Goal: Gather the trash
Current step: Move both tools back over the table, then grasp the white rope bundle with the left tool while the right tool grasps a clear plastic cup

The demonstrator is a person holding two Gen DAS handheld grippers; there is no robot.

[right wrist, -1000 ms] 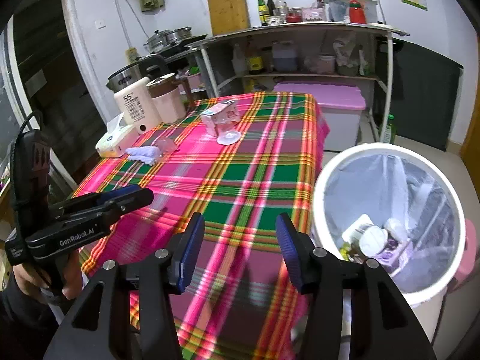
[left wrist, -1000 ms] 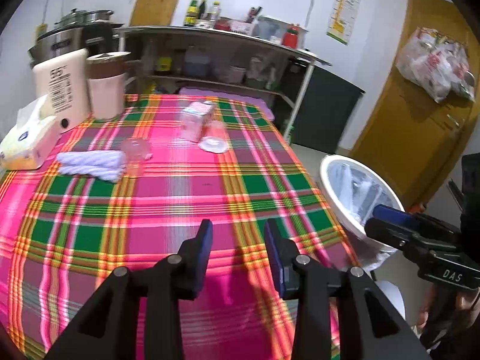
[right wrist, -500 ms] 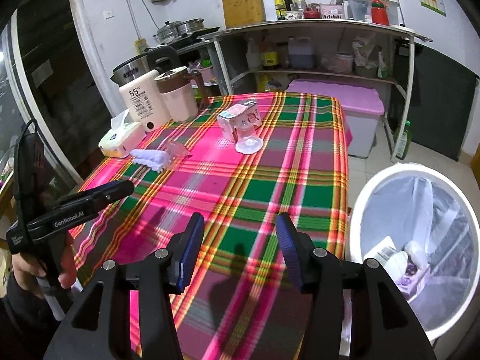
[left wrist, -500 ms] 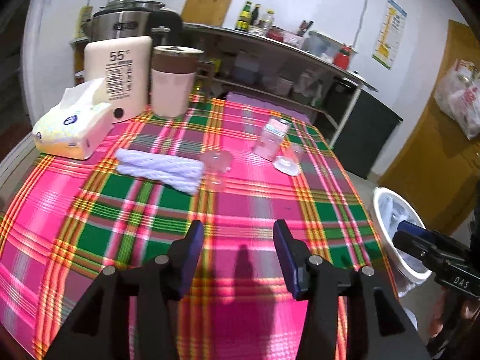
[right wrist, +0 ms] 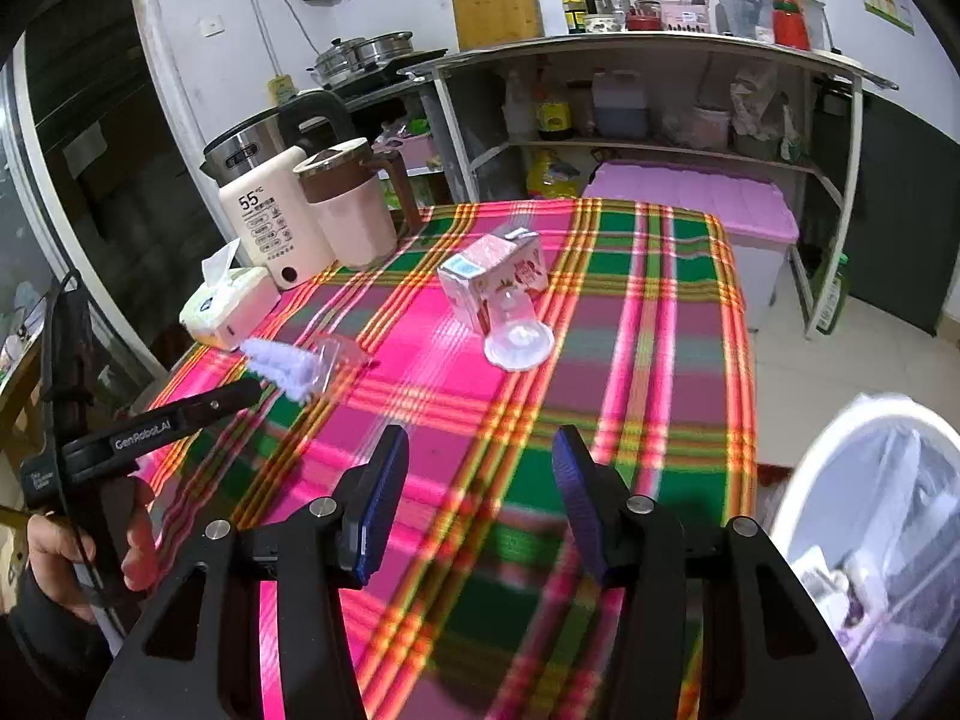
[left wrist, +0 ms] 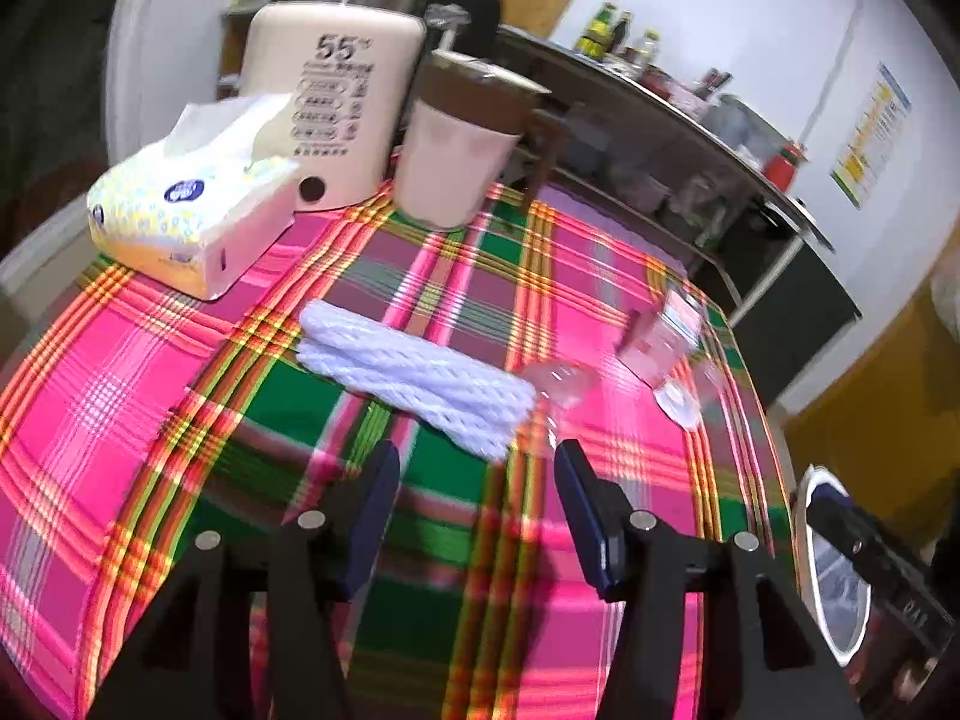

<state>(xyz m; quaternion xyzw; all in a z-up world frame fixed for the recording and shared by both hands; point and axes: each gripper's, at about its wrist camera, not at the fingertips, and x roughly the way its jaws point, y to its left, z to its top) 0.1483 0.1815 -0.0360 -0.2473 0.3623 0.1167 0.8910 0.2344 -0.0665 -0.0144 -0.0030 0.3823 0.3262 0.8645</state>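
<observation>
My left gripper (left wrist: 474, 468) is open and empty, just short of a white foam net sleeve (left wrist: 414, 375) lying on the plaid tablecloth. A clear plastic cup (left wrist: 555, 384) lies beside the sleeve. A pink carton (left wrist: 660, 342) and a clear cup on its side (left wrist: 678, 405) lie further right. My right gripper (right wrist: 480, 468) is open and empty above the table, with the pink carton (right wrist: 495, 276) and clear cup (right wrist: 519, 339) ahead. The foam sleeve (right wrist: 282, 366) and other clear cup (right wrist: 339, 357) are to its left. The white bin (right wrist: 870, 540) stands at the right.
A tissue box (left wrist: 192, 216), a cream water dispenser (left wrist: 333, 102) and a pink jug (left wrist: 459, 150) stand at the table's far left. The bin (left wrist: 834, 570) stands off the table's right edge. Shelves with bottles (right wrist: 630, 90) line the back wall.
My left gripper has moved forward and left toward the foam sleeve. My right gripper has swung left from the bin toward the table's middle. Both have stayed open.
</observation>
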